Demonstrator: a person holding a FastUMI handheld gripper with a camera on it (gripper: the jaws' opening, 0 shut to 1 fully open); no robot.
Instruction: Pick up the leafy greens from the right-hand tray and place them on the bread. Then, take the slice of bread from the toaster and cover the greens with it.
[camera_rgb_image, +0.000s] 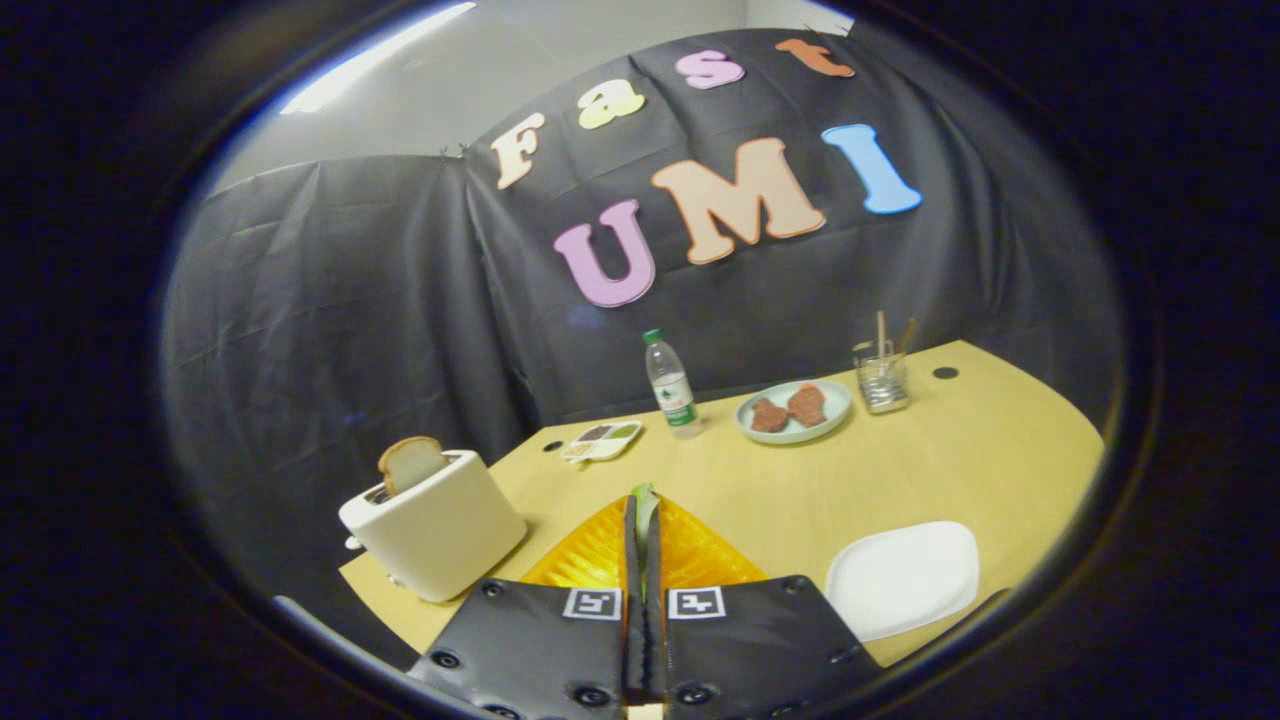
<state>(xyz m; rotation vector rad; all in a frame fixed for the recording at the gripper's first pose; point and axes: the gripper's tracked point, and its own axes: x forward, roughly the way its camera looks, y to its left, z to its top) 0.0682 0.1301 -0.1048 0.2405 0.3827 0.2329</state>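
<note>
My gripper (641, 512) is shut, and a thin edge of leafy greens (646, 494) pokes up between its fingertips. Under the fingers lies an orange ribbed tray (590, 562), mostly hidden by the gripper body. The white tray (905, 580) to the right of the fingers holds nothing. Left of the fingers stands a white toaster (440, 530) with a slice of bread (410, 462) sticking up out of its slot.
Beyond the fingers on the yellow table (1000, 470) are a small sauce dish (602, 440), a water bottle (672, 388), a pale plate (795, 436) with two brown pieces, and a glass (882, 380) holding sticks. The booth's black cloth wall stands behind the table.
</note>
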